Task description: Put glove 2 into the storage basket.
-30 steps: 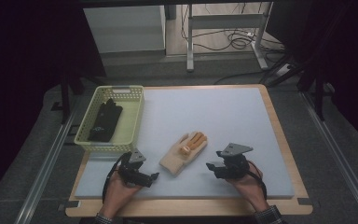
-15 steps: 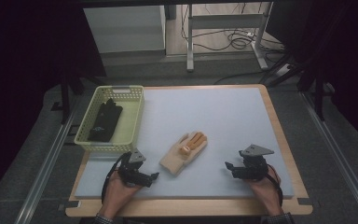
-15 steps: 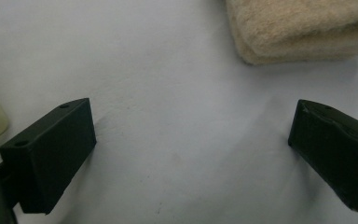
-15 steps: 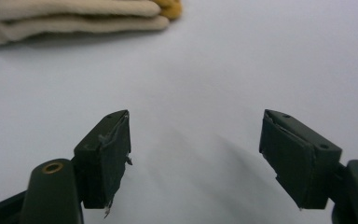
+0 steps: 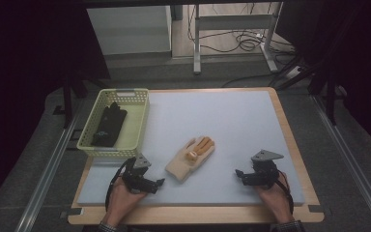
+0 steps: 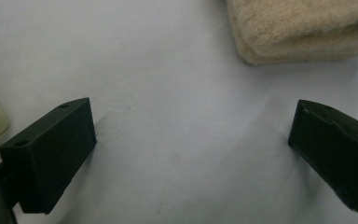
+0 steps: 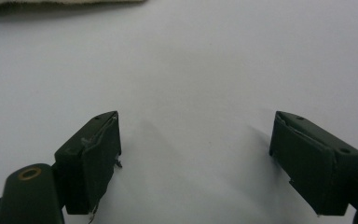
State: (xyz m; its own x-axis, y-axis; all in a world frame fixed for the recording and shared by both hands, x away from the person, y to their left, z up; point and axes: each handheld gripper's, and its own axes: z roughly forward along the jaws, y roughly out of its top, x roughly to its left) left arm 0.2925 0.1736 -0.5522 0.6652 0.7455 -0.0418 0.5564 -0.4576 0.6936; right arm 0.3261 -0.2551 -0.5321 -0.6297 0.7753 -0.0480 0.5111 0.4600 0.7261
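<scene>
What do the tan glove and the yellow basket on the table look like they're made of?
The glove looks like a soft knitted or fleecy fabric: its cuff shows a fuzzy nap up close. Its orange fingers may be rubber-coated, though that is hard to tell. The basket looks like moulded plastic, matte pale yellow, with a regular lattice of holes.

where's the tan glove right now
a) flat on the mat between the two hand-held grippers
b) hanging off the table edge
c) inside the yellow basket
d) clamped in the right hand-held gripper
a: the tan glove lies flat on the mat, with the left hand-held gripper on one side and the right hand-held gripper on the other, neither touching it; the yellow basket holds a black glove instead.
</scene>
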